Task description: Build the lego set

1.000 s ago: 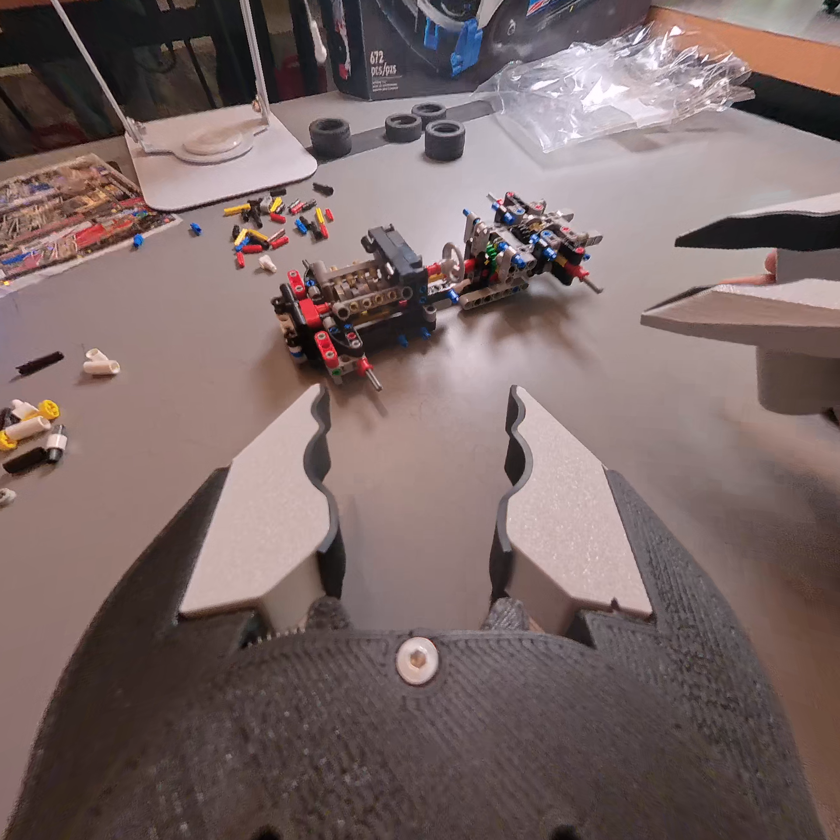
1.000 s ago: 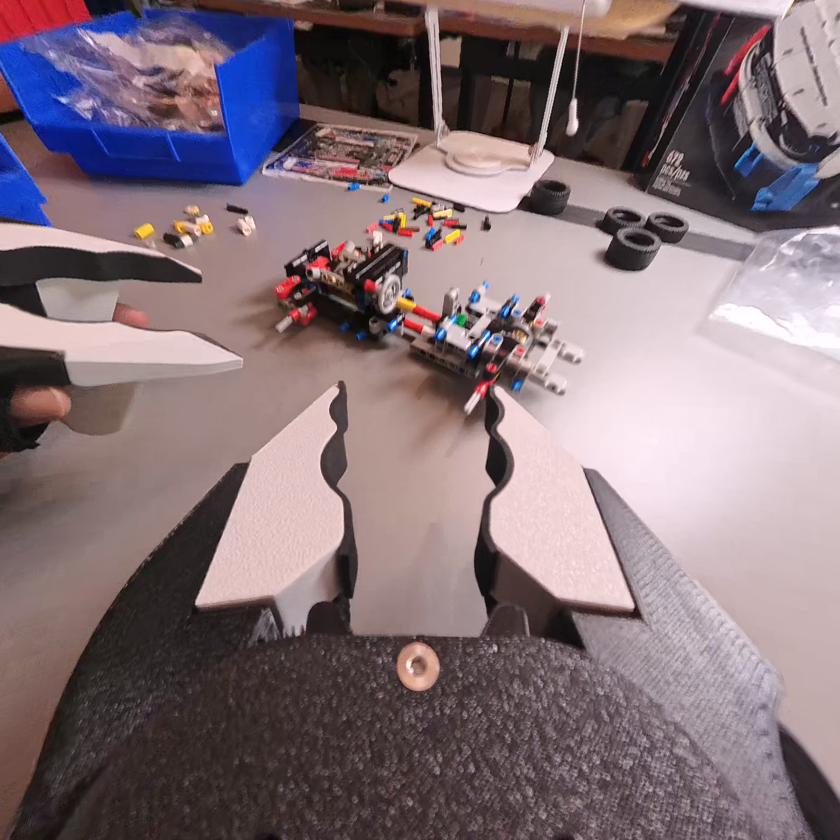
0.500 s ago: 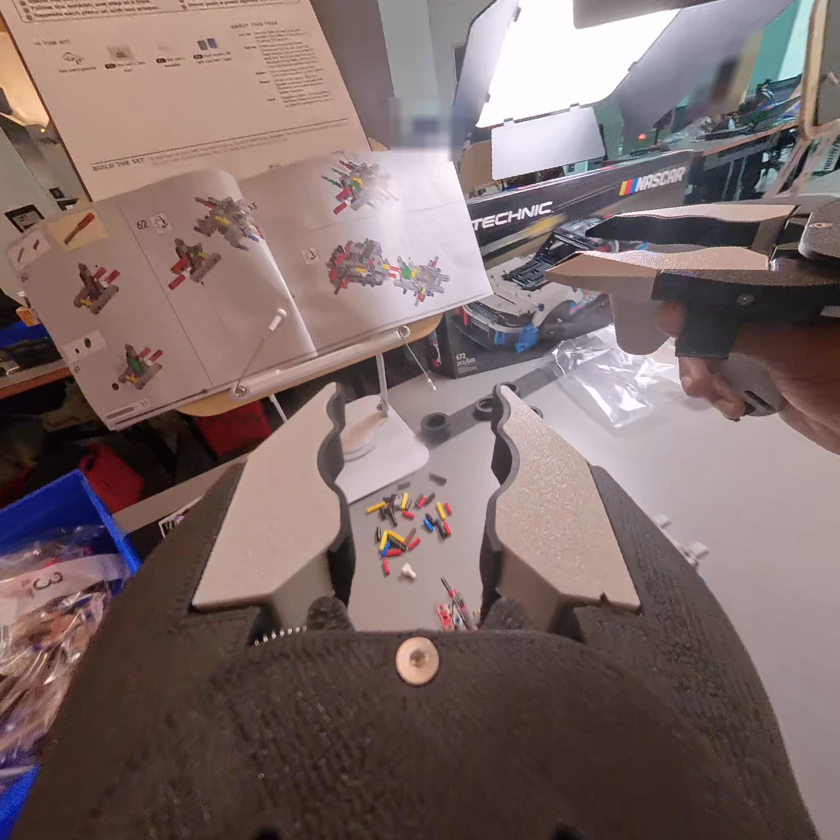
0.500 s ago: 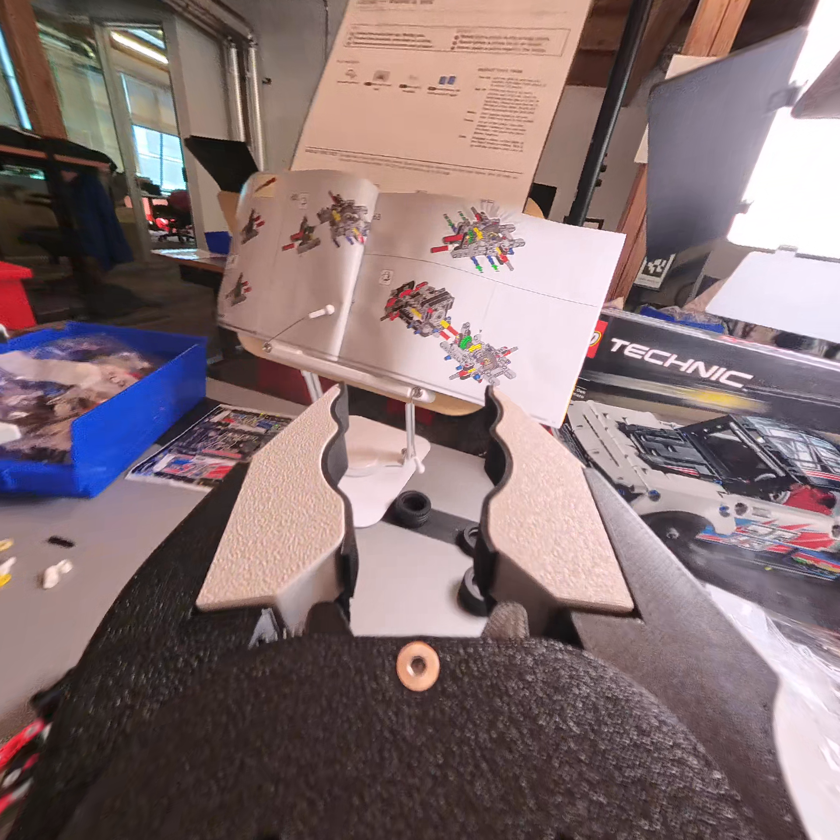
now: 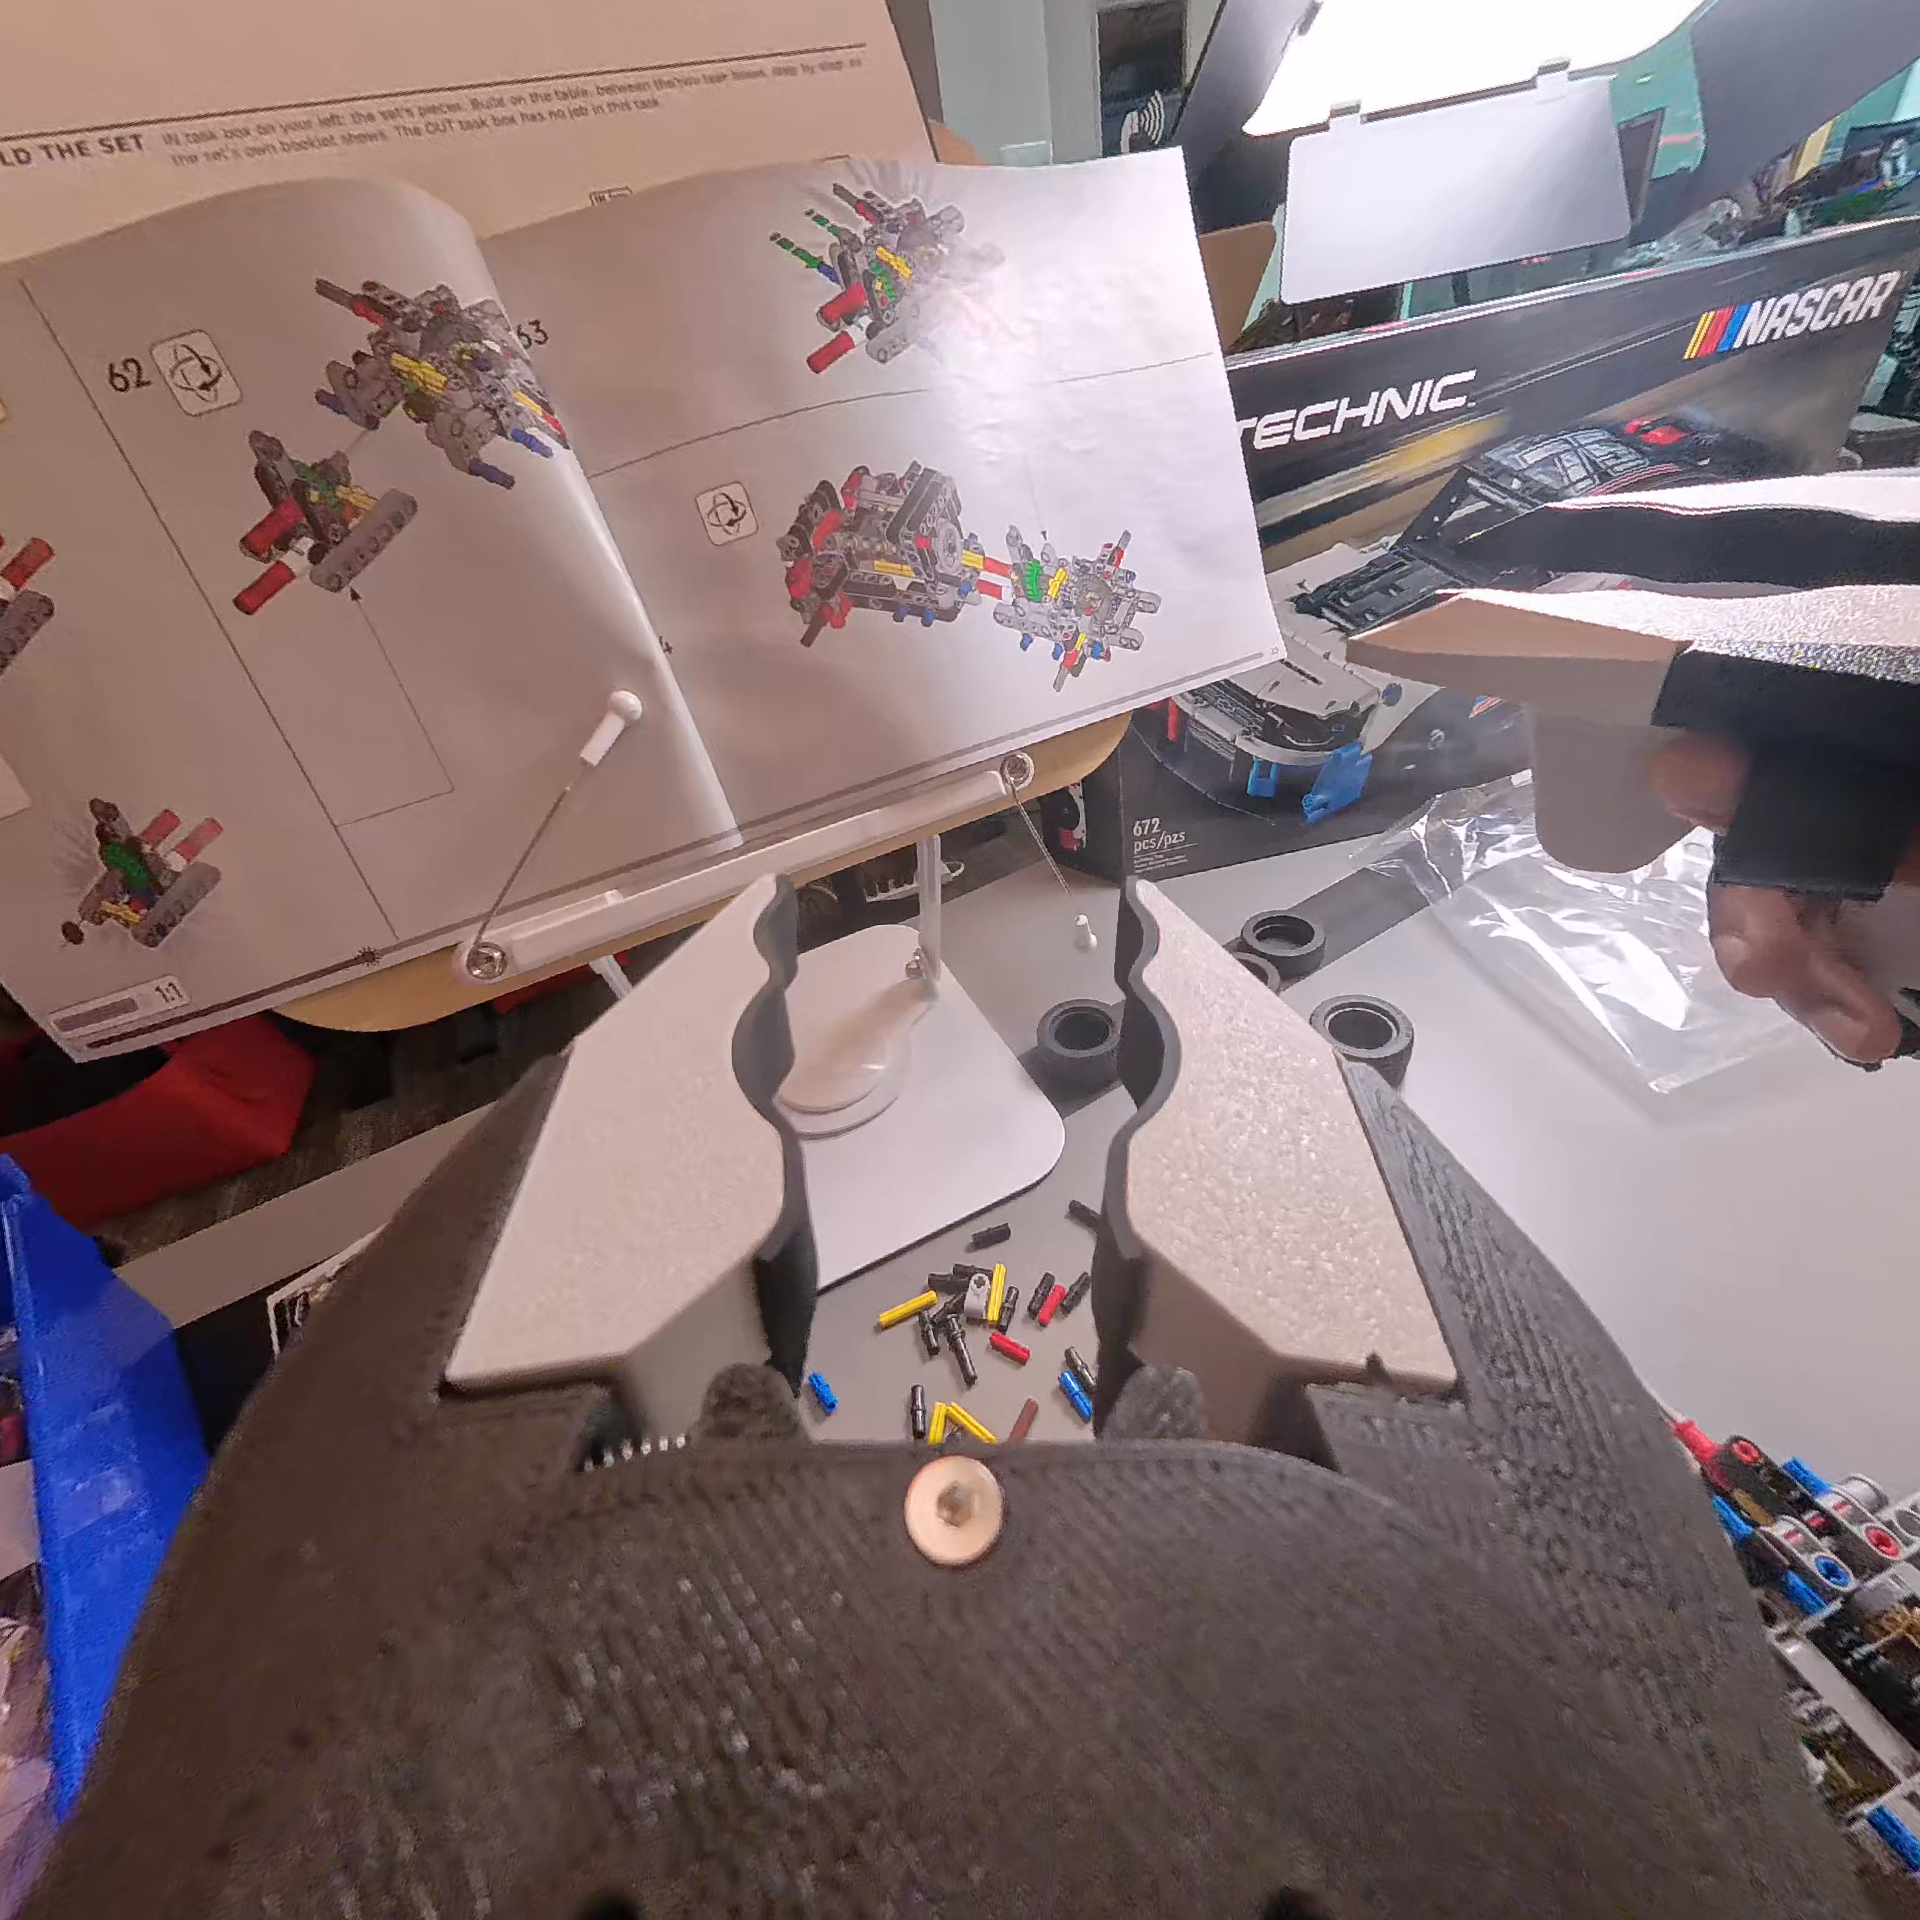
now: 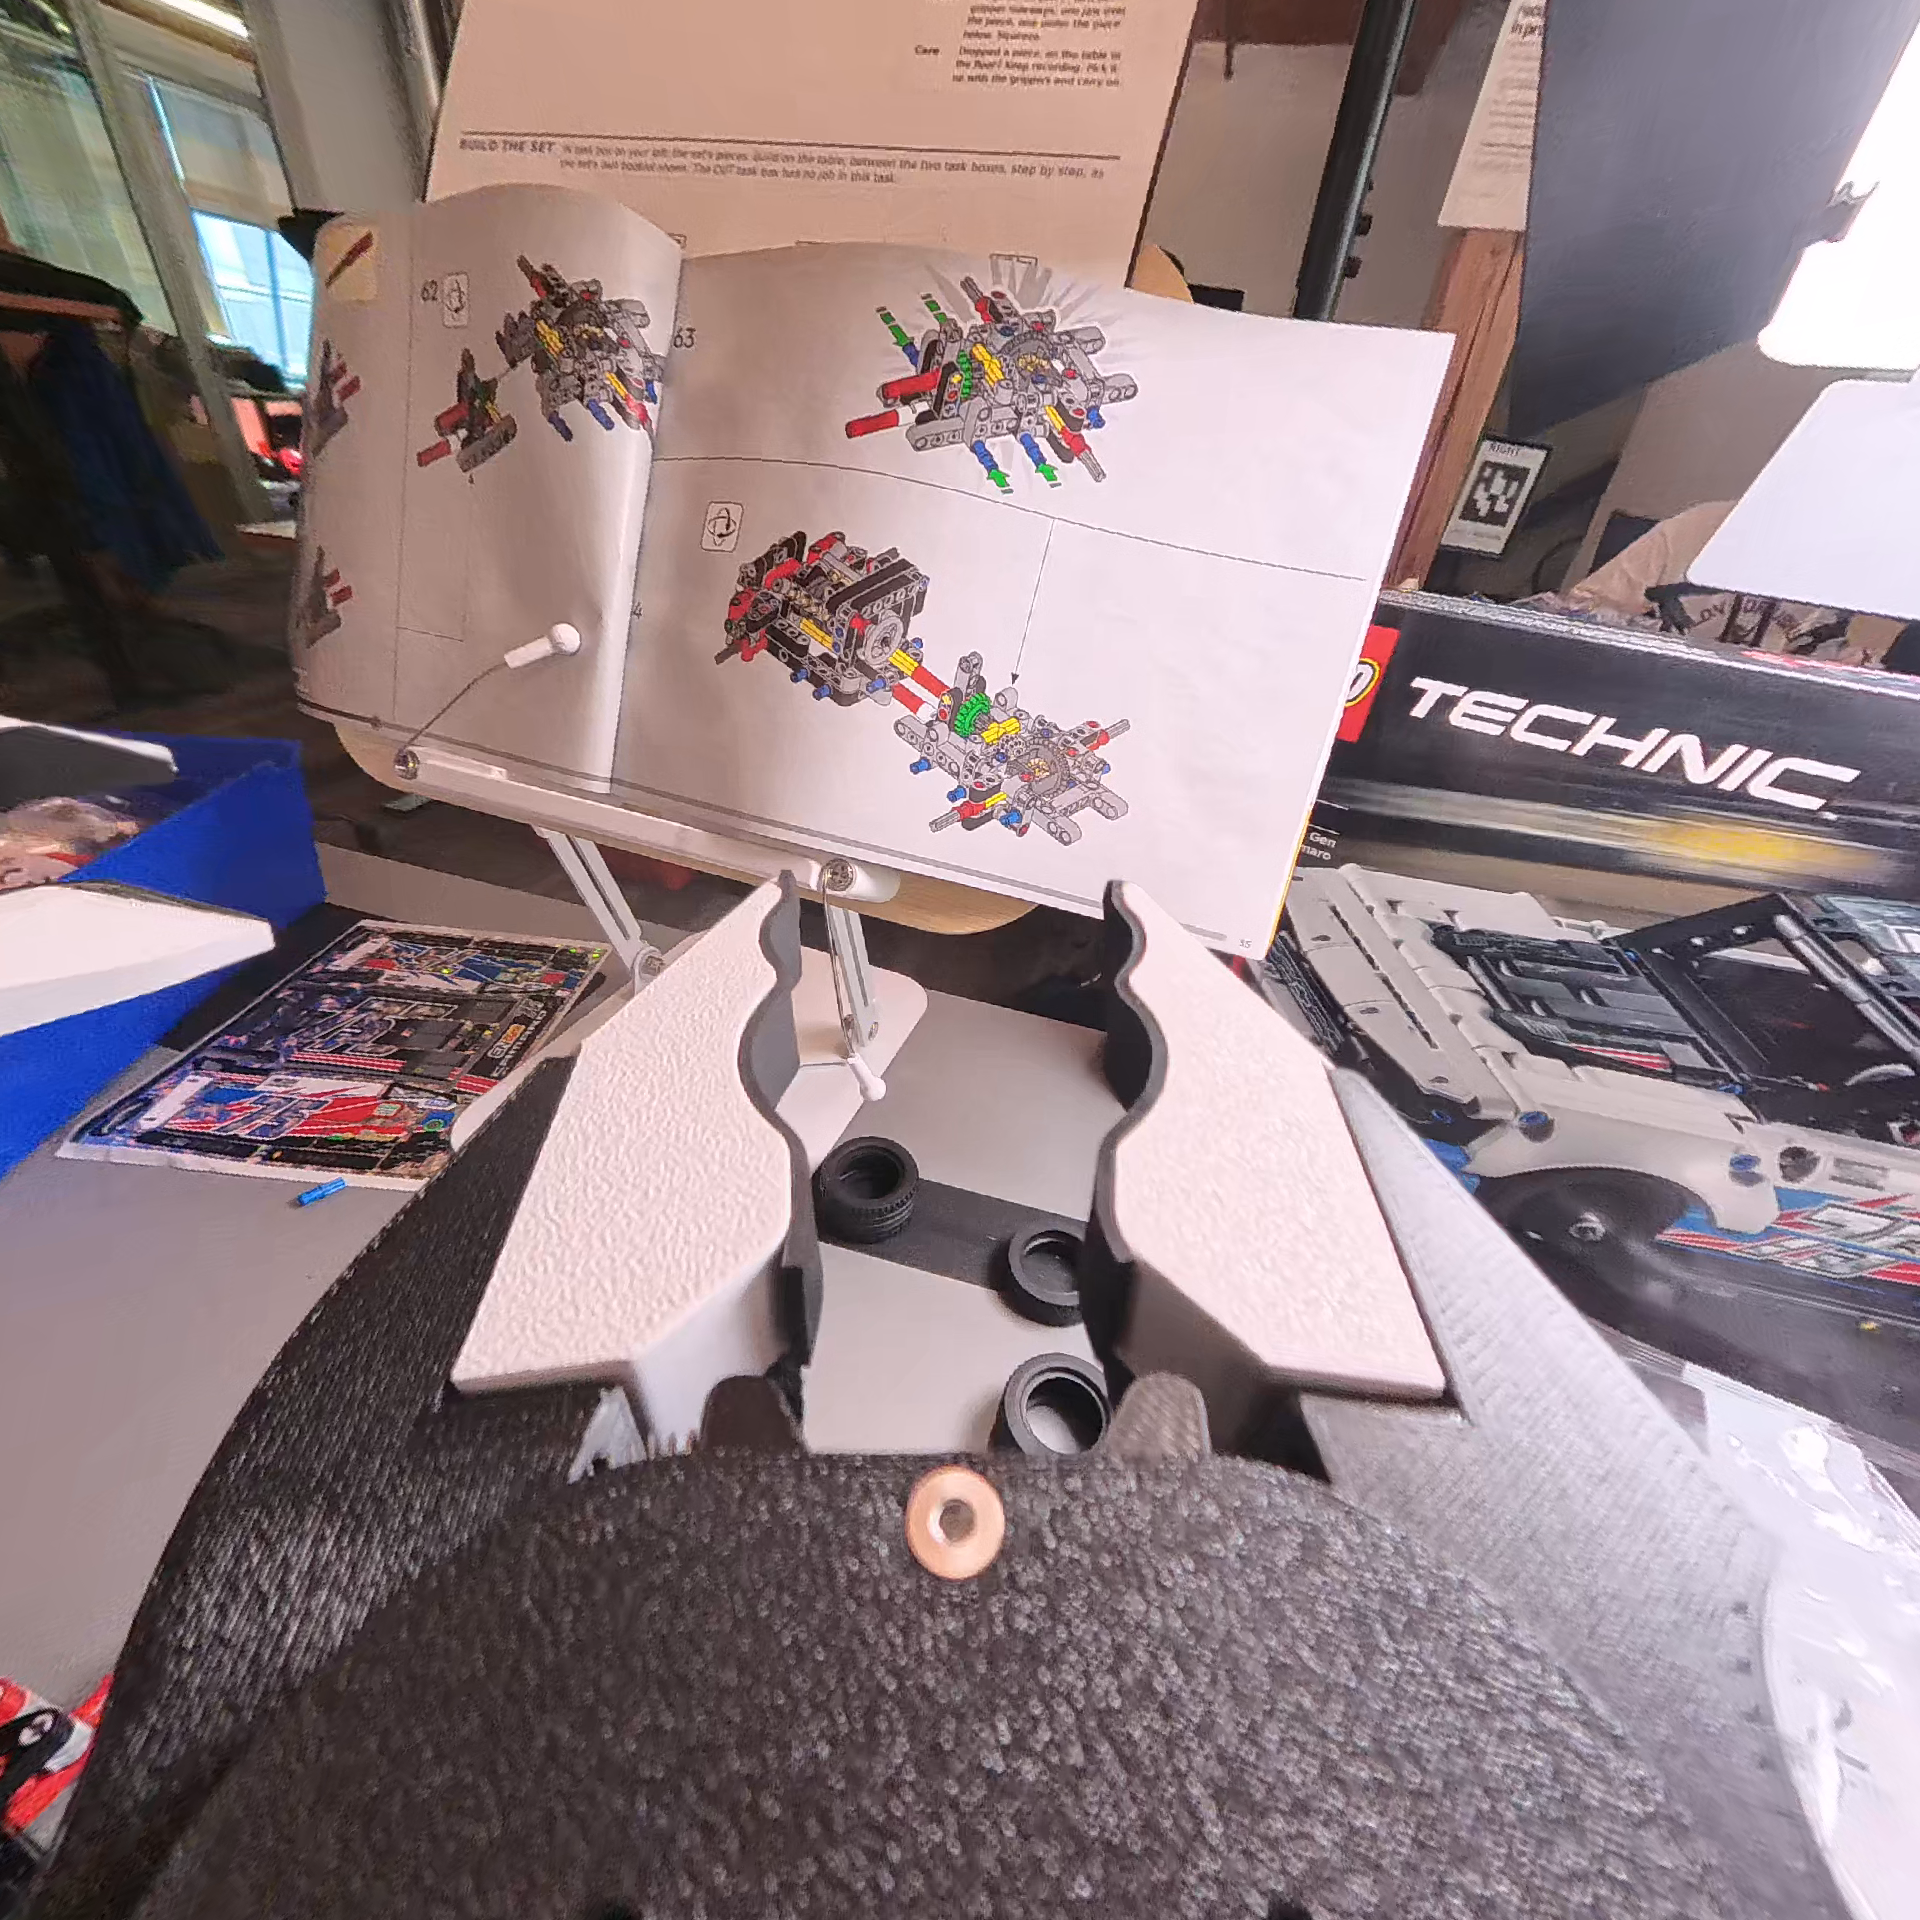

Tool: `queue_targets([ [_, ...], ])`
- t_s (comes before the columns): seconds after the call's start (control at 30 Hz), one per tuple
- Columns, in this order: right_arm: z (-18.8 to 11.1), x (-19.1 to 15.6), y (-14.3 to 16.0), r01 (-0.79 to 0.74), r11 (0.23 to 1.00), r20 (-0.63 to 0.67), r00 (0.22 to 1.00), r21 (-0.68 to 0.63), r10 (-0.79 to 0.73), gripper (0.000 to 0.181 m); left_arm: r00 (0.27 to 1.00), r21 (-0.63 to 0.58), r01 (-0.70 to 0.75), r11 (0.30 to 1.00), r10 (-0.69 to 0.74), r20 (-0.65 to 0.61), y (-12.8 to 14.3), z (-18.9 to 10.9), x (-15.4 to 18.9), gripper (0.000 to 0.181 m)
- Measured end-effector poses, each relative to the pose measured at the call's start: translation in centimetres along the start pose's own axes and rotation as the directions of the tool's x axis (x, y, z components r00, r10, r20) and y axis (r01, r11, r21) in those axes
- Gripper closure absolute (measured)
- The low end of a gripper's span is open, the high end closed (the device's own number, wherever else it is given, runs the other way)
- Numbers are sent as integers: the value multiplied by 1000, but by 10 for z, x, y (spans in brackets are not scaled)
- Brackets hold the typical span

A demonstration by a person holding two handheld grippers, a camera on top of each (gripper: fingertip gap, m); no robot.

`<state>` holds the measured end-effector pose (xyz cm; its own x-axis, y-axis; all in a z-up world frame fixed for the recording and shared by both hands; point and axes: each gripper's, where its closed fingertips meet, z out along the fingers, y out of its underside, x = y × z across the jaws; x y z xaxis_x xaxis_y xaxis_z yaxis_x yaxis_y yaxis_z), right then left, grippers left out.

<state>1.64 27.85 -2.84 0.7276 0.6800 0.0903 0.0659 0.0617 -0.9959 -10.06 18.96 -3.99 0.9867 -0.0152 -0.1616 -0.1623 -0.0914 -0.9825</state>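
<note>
Both grippers are raised and face the open instruction booklet (image 5: 644,499) on its white stand (image 5: 914,1122); the booklet also shows in the right wrist view (image 6: 935,582). My left gripper (image 5: 951,914) is open and empty. My right gripper (image 6: 951,914) is open and empty; it also shows at the right of the left wrist view (image 5: 1621,582), held by a hand. Small loose lego pins (image 5: 987,1320) lie on the grey table below the left gripper. Part of the built lego chassis (image 5: 1808,1558) shows at the lower right edge. Black tyres (image 6: 868,1184) lie below the right gripper.
The black lego set box (image 6: 1621,831) stands at the back right. A clear plastic bag (image 5: 1590,966) lies in front of it. A blue bin (image 6: 208,842) and a sticker sheet (image 6: 353,1049) are at the left. A paper sign (image 6: 810,94) hangs behind the booklet.
Both grippers tilted up from the table and the lego chassis to the booklet, then moved closer to it. Both stayed open and empty.
</note>
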Motion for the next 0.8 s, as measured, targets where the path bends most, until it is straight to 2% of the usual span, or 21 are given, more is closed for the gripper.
queue_targets([
  [0.8,-8,-18,3,17,1000,15,1000,-11,-17,127,1000,4,4,1000,-4,9,16,-25,-19,121],
])
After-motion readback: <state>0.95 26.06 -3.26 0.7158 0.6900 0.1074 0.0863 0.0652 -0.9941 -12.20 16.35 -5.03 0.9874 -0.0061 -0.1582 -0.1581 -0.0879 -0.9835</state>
